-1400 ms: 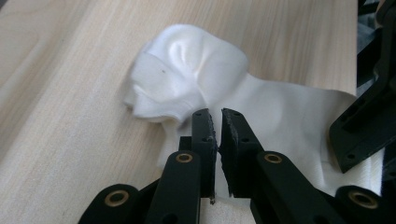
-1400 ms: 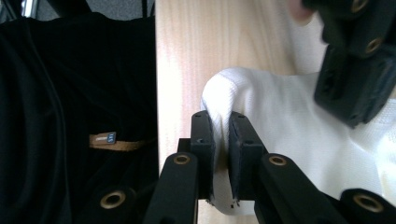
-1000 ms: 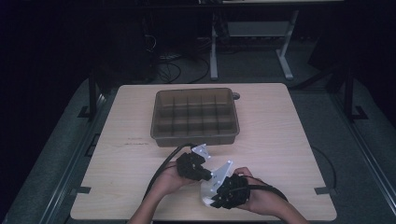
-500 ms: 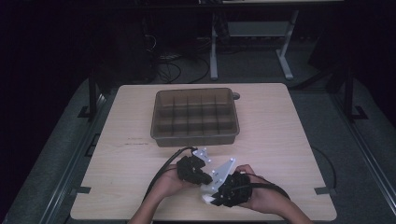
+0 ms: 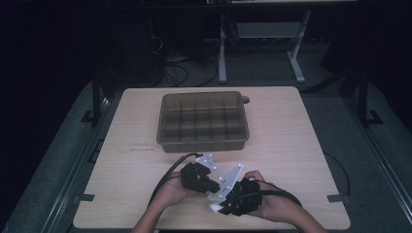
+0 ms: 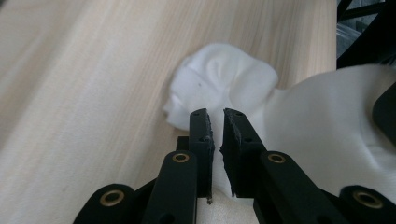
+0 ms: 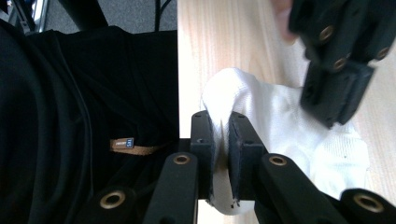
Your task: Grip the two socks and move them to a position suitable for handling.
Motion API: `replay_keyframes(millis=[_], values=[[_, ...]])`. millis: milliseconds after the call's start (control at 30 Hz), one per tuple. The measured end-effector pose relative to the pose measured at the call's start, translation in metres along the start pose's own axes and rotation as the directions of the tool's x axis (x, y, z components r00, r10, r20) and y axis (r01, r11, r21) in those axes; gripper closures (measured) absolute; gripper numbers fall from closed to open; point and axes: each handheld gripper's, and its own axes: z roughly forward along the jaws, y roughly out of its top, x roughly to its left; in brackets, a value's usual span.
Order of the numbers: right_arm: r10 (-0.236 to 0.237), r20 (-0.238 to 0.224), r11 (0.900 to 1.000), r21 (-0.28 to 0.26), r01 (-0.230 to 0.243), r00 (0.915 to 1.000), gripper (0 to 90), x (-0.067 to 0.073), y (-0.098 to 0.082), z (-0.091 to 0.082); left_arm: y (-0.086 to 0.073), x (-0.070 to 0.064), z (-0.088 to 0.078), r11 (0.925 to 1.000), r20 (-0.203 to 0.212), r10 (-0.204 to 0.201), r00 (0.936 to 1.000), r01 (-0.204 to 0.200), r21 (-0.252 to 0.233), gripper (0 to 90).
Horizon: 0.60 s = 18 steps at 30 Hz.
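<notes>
Pinching a white cloth (image 7: 280, 121) between both tools near the front edge of the table (image 5: 291, 126); that's the setup. The right gripper (image 7: 221, 122) has its jaws pressed together on a fold of the fabric, which you can see squeezed up between the pads in the right gripper view. The left gripper (image 6: 215, 121) has just been opening a touch; its jaws stand nearly together with a thin slit, cloth running between them, though I can't tell if the pads really bite.

What could go wrong, in my opinion: the left side looks like the weak link; if those jaws loosen any more while the hands pull apart, the cloth will slide out and flop back down, and the fold is lost. The two grippers sit just beside each other, so a small twist could knock one into the other. The cloth also lies close to the table's near edge; a dropped corner might hang over it. The brown divided tray (image 5: 203, 141) sits well apart, farther back.
</notes>
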Motion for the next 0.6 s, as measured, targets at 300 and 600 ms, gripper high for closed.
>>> replay_keyframes(millis=[300,600], values=[[-0.01,-0.02,1.0,-0.008,0.01,0.9998,81.4,0.003,0.006,0.0,-0.001,0.006,0.007,0.9992,0.003,-0.01,0.9999,0.01,0.04,81.6],[0.039,0.019,0.999,0.004,-0.039,0.9991,81.4,-0.021,0.002,0.002,-0.003,0.01,0.01,0.9985,0.006,-0.027,0.9996,0.027,0.048,81.6]])
